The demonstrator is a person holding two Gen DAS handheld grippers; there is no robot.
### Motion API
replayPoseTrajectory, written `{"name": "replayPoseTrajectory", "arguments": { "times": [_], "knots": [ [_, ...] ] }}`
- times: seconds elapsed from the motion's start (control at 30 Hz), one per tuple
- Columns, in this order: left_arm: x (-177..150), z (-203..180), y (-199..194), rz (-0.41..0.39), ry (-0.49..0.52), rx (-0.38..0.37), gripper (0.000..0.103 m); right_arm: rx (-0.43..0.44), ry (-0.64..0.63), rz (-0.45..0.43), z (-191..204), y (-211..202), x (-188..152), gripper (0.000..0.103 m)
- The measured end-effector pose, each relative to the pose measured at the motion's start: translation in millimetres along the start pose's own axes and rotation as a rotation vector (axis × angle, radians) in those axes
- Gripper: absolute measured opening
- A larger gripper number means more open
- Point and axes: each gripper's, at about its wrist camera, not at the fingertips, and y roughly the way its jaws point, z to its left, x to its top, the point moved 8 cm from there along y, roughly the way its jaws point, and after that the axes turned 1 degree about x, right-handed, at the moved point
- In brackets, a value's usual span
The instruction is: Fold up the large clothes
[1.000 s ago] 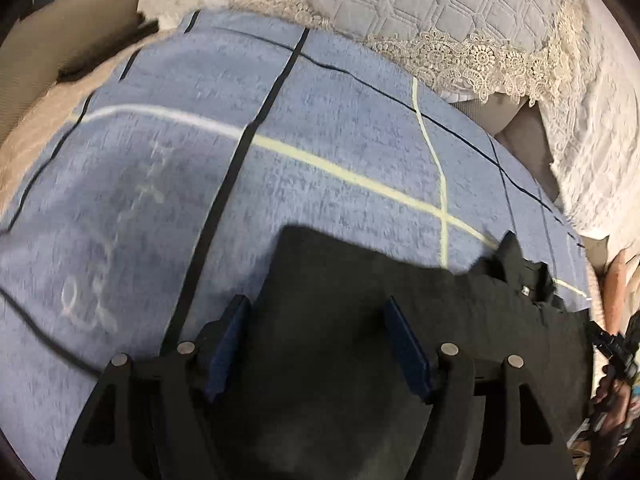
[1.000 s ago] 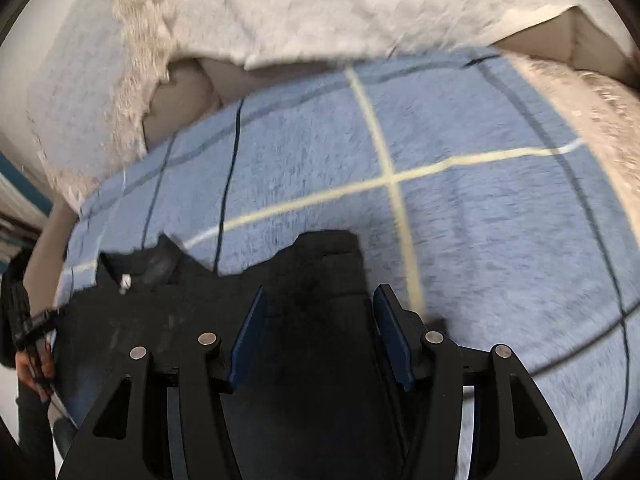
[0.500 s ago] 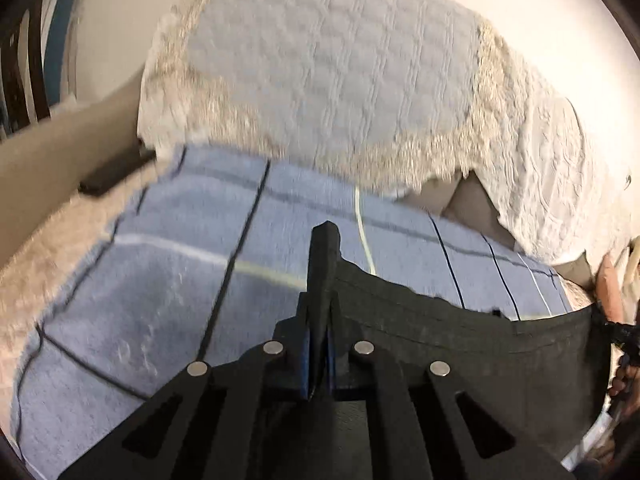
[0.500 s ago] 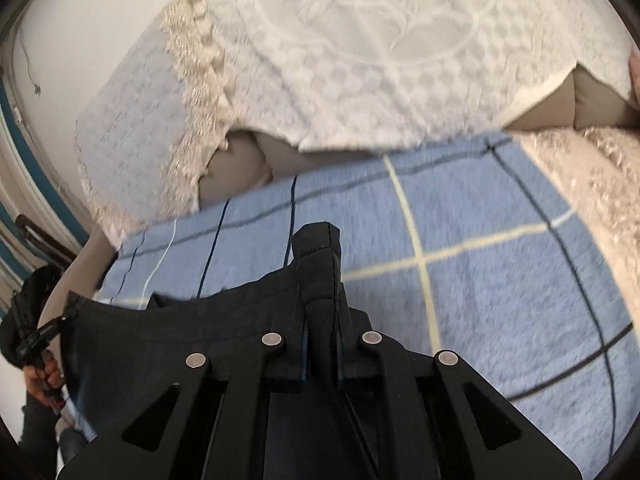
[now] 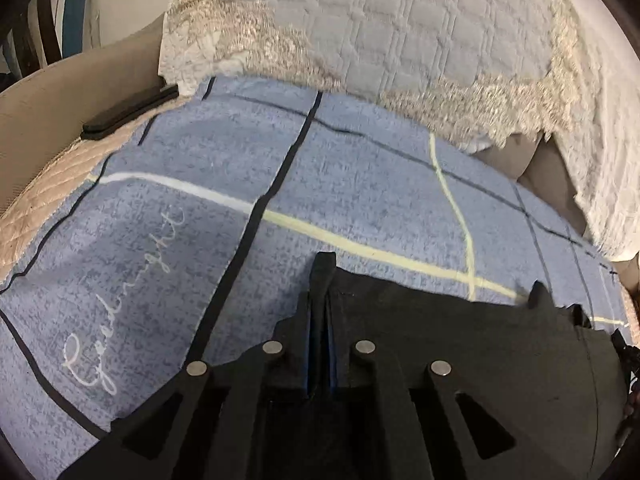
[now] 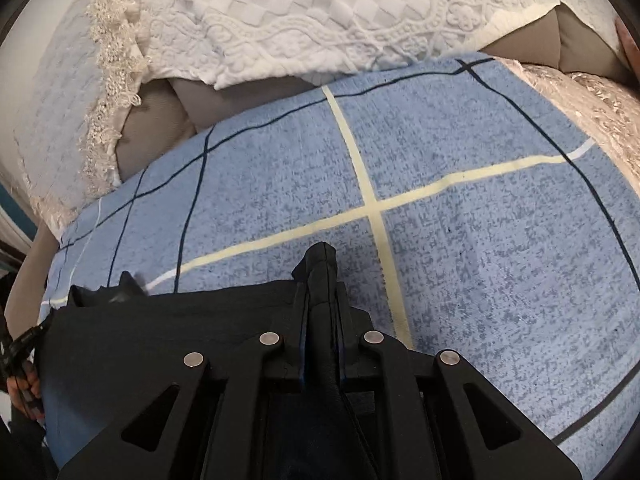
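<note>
A black garment [image 5: 480, 340] lies on a blue checked blanket [image 5: 360, 180], its top edge stretched across the near side. My left gripper [image 5: 322, 300] is shut on the garment's left corner, and a fold of cloth sticks up between the blue pads. In the right wrist view the same garment [image 6: 180, 328] runs off to the left over the blanket [image 6: 480, 240]. My right gripper [image 6: 320, 300] pinches the right corner; its jaws are opening slightly, with the pads still pressing on the bunched cloth.
White lace-edged covers [image 5: 400, 20] [image 6: 320, 20] hang over the beige sofa back behind the blanket. A flat black object [image 5: 128, 112] rests on the left sofa arm. A person's hand [image 6: 20, 392] shows at the left edge of the right wrist view.
Both grippers closed on the garment's top corners and pulled its edge taut between them. They rose with it, then tipped back down toward the blanket.
</note>
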Motion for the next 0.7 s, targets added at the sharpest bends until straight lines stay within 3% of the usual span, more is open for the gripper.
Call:
{"name": "replayPoseTrajectory", "arguments": {
  "times": [0.17,0.23,0.3,0.37,0.47,0.57,0.63,0.67,0.7],
  "knots": [
    [3,-3,-3,0.039,0.008,0.014,0.016,-0.017,0.009,0.042,1,-6,4,0.019],
    [9,-2,-18,0.021,-0.002,0.003,0.018,-0.037,-0.022,-0.010,9,-32,8,0.023],
    [12,3,-42,-0.027,-0.015,-0.018,0.024,-0.021,-0.047,-0.072,20,-67,4,0.038],
    [9,6,-69,-0.071,-0.026,-0.034,0.027,0.018,-0.053,-0.104,27,-95,-10,0.041],
    [-11,-9,-100,-0.114,0.016,-0.108,0.034,0.055,-0.118,-0.092,36,-111,-41,0.041],
    [-40,-25,-100,-0.114,0.111,-0.108,0.035,0.022,-0.151,-0.022,24,-92,-65,0.041],
    [-56,-22,-80,-0.065,0.147,-0.048,0.035,-0.020,-0.145,-0.006,3,-75,-74,0.033],
    [-62,-19,-69,-0.047,0.149,-0.036,0.035,-0.023,-0.135,-0.018,-3,-72,-75,0.023],
    [-64,-17,-65,-0.054,0.151,-0.041,0.035,-0.005,-0.106,-0.033,-9,-70,-75,0.022]
  ]
}}
